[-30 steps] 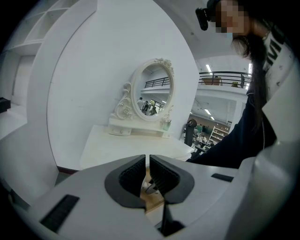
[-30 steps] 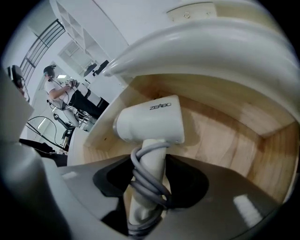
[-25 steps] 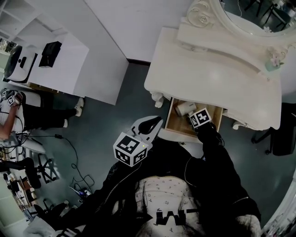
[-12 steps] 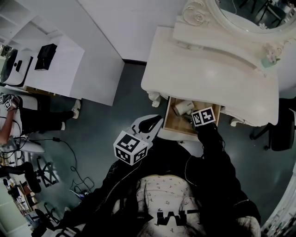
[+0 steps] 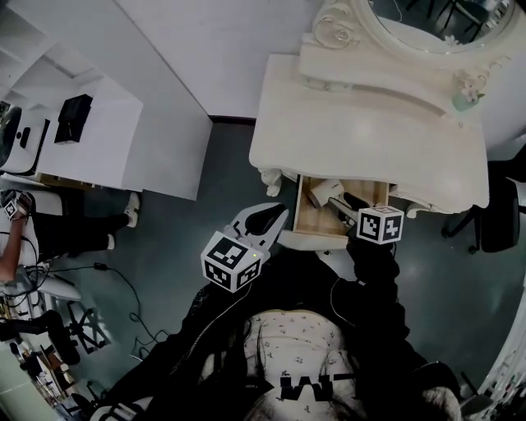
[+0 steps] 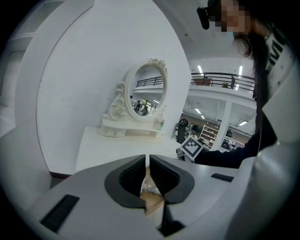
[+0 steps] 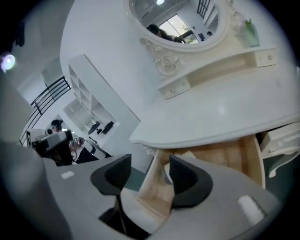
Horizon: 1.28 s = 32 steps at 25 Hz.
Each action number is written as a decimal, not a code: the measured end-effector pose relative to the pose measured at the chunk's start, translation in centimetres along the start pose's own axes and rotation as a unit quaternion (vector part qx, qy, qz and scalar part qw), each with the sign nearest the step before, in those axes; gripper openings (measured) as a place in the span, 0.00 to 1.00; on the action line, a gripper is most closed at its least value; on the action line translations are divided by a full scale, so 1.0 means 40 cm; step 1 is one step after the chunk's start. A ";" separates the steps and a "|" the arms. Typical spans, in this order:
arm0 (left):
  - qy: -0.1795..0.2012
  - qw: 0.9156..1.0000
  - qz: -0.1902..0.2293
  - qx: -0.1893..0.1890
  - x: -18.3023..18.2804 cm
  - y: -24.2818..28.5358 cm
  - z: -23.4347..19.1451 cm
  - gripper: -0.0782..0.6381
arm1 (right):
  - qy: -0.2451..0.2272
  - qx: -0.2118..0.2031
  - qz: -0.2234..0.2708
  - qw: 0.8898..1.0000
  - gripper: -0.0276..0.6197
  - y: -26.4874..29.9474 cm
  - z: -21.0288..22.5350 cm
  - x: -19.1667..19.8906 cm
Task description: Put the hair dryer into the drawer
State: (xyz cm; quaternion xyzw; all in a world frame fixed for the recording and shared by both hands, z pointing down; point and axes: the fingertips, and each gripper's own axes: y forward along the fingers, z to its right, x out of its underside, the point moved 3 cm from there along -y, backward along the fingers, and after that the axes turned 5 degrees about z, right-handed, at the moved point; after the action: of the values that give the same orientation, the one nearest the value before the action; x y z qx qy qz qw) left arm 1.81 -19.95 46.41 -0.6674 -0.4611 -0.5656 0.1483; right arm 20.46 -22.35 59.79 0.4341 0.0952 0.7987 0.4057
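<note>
Hair dryer (image 5: 320, 191): white, lying inside the open drawer (image 5: 305, 217), in its 10 o'clock corner in the head view, and held by neither gripper.
Drawer: pale wood inside, pulled out toward 6 o'clock from under the front edge of the dressing table (image 5: 370, 140); the hair dryer rests on its bottom.
Right gripper (image 5: 343, 202): open, its jaws having just been spreading, with nothing between the pads. It hangs over the drawer's 4 o'clock side, pointing toward 10 o'clock, near the hair dryer without gripping it. Seen along its own jaws, the right gripper (image 7: 149, 176) frames the wooden drawer (image 7: 211, 157) in its gap.
Left gripper (image 5: 282, 214): closed, its pads all but touching and nothing held. It sits at 8 o'clock of the drawer, just beside the white drawer front, pointing toward 2 o'clock. In its own view the left gripper (image 6: 147, 171) faces the dressing table.
Dressing table: white, at 1 o'clock in the head view, with an oval mirror (image 5: 427, 16) in a carved frame along its 12 o'clock edge.
Desk (image 5: 90, 123): white, at 10 o'clock in the head view, well apart from the drawer, with dark objects on top.
Floor (image 5: 205, 214): dark grey-green, with cables trailing at 8 o'clock.
</note>
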 end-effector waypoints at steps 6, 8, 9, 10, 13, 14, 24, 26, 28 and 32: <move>0.013 0.999 0.000 0.038 -0.015 -0.020 -0.006 0.15 | 0.074 -0.039 0.117 0.990 0.45 -0.090 -0.164 -0.027; 0.017 0.998 0.000 0.054 -0.017 -0.029 -0.007 0.15 | 0.083 -0.040 0.143 0.985 0.45 -0.109 -0.208 -0.026; 0.020 0.998 0.000 0.061 -0.018 -0.035 -0.007 0.15 | 0.082 -0.038 0.151 0.984 0.45 -0.115 -0.228 -0.022; 0.022 0.997 -0.001 0.067 -0.017 -0.043 -0.007 0.15 | 0.079 -0.037 0.156 0.984 0.45 -0.119 -0.248 -0.017; 0.027 0.996 -0.004 0.080 -0.009 -0.079 -0.007 0.15 | 0.073 -0.039 0.168 0.982 0.45 -0.124 -0.312 0.002; 0.029 0.996 -0.004 0.085 -0.006 -0.093 -0.008 0.15 | 0.075 -0.041 0.174 0.981 0.45 -0.126 -0.334 0.007; 0.046 0.988 -0.026 0.142 0.056 -0.244 -0.035 0.15 | 0.081 -0.033 0.237 0.967 0.45 -0.139 -0.534 0.101; 0.042 0.987 -0.034 0.149 0.083 -0.270 -0.040 0.15 | 0.084 -0.026 0.237 0.967 0.45 -0.137 -0.561 0.138; 0.039 0.986 -0.039 0.157 0.105 -0.290 -0.040 0.15 | 0.090 -0.016 0.237 0.967 0.44 -0.138 -0.580 0.176; 0.039 0.983 -0.043 0.174 0.130 -0.317 -0.018 0.15 | 0.093 0.003 0.235 0.967 0.40 -0.155 -0.601 0.226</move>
State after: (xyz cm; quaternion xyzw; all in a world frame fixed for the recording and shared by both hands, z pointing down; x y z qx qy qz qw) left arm -8.90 -11.40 47.17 -0.5887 -0.5747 -0.5082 0.2549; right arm 2.78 -6.90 47.71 0.3692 0.0304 0.9083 0.1943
